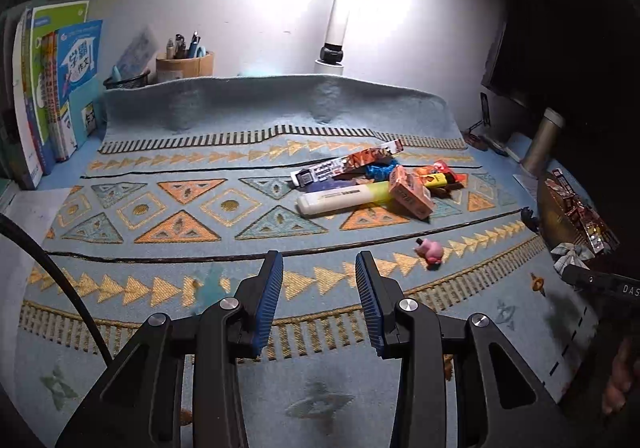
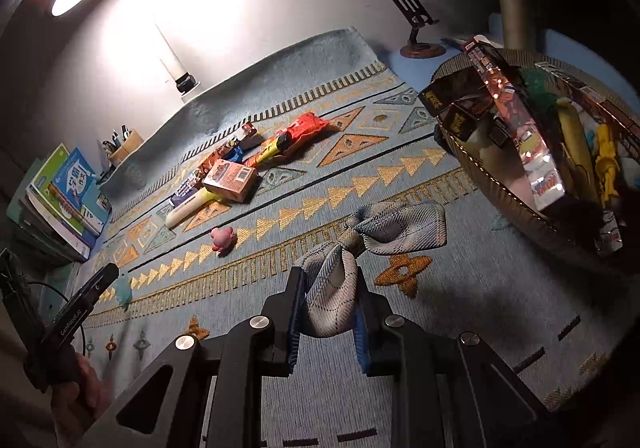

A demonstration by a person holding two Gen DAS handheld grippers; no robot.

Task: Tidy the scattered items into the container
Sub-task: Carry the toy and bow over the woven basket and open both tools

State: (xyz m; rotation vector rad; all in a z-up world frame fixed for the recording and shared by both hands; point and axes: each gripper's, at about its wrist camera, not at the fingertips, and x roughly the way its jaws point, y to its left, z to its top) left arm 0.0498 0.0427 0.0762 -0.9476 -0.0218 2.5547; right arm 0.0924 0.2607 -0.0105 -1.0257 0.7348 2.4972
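Progress: judged roughly half done. Basket (image 2: 500,191), at 2 o'clock in the right wrist view, already holds several foil packs, dark boxes and yellow items.

Left on the mat (image 1: 168,151): one pile at 1 o'clock in the left wrist view, with marker (image 1: 340,199), orange box (image 1: 412,191), long pack (image 1: 352,163), red pack (image 2: 308,127) and something blue underneath that I cannot identify. Pink toy (image 1: 430,251) lies alone, just nearer than the pile.

In transit: plaid bow (image 2: 360,248), pinched by one loop in the right gripper (image 2: 328,304), the other loop sticking out toward the basket; bow not yet over the rim.

Left gripper (image 1: 319,288): fingers apart, nothing between them, aimed over bare mat short of the pile.

Surface: blue woven mat with orange triangles, far edge rucked up against the wall.

Room: dim, lit by one desk lamp (image 1: 336,19) at 12 o'clock. Books (image 1: 60,87) at 10 o'clock, pen cup (image 1: 186,65) beside them. Phone stand (image 2: 416,27) and metal flask (image 2: 514,3) behind the basket.
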